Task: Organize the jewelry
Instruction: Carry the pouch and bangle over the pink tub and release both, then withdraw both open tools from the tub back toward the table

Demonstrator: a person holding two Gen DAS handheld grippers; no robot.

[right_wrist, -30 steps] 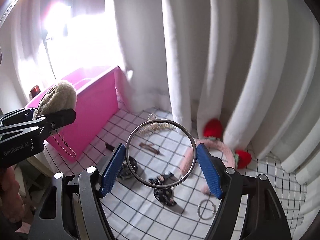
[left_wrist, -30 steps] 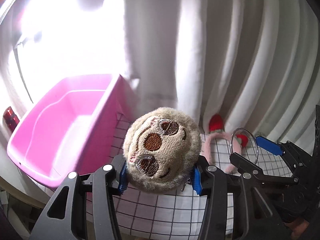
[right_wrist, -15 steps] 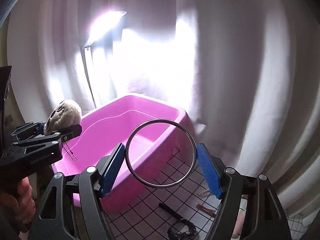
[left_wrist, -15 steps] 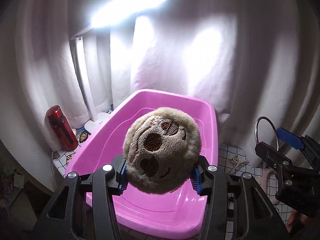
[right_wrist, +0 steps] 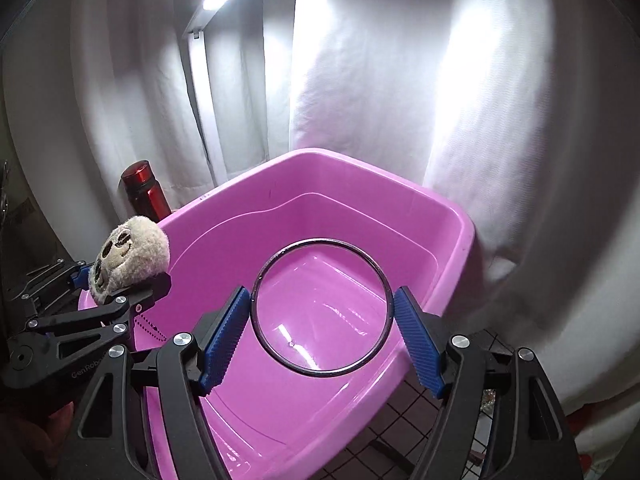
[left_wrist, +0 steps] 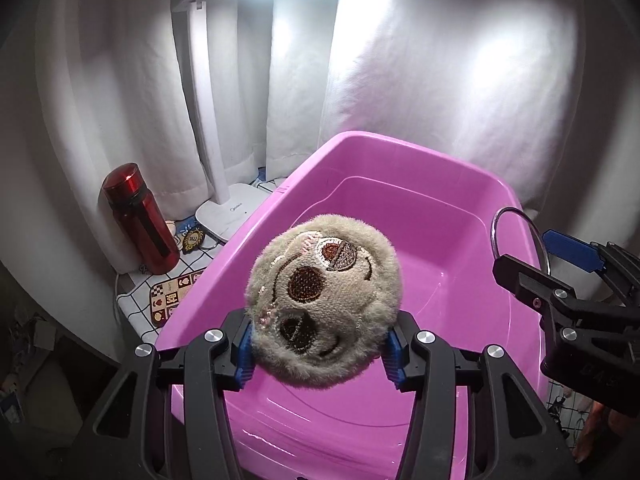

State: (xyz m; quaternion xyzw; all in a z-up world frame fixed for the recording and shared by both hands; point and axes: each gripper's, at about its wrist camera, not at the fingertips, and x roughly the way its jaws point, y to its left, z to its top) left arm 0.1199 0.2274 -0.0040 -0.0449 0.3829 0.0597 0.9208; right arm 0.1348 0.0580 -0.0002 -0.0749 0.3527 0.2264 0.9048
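My left gripper [left_wrist: 318, 354] is shut on a round beige plush sloth-face charm [left_wrist: 322, 304] and holds it above the near end of an empty pink plastic bin [left_wrist: 404, 156]. A bead chain hangs under the charm [right_wrist: 128, 258] in the right wrist view. My right gripper [right_wrist: 322, 336] is shut on a thin silver bangle [right_wrist: 256, 292], held upright over the bin [right_wrist: 360, 168]. The right gripper and bangle [left_wrist: 496, 232] also show at the right of the left wrist view.
A red bottle [left_wrist: 140, 220] and a white desk lamp base [left_wrist: 232, 214] stand left of the bin on a checked cloth [left_wrist: 184, 256]. White curtains [left_wrist: 400, 60] hang close behind. Small items lie on the cloth at right [right_wrist: 490, 398].
Both grippers have swung left, away from the cloth with the jewelry, and now hang over the pink bin, closer than half a second ago. Each keeps its hold.
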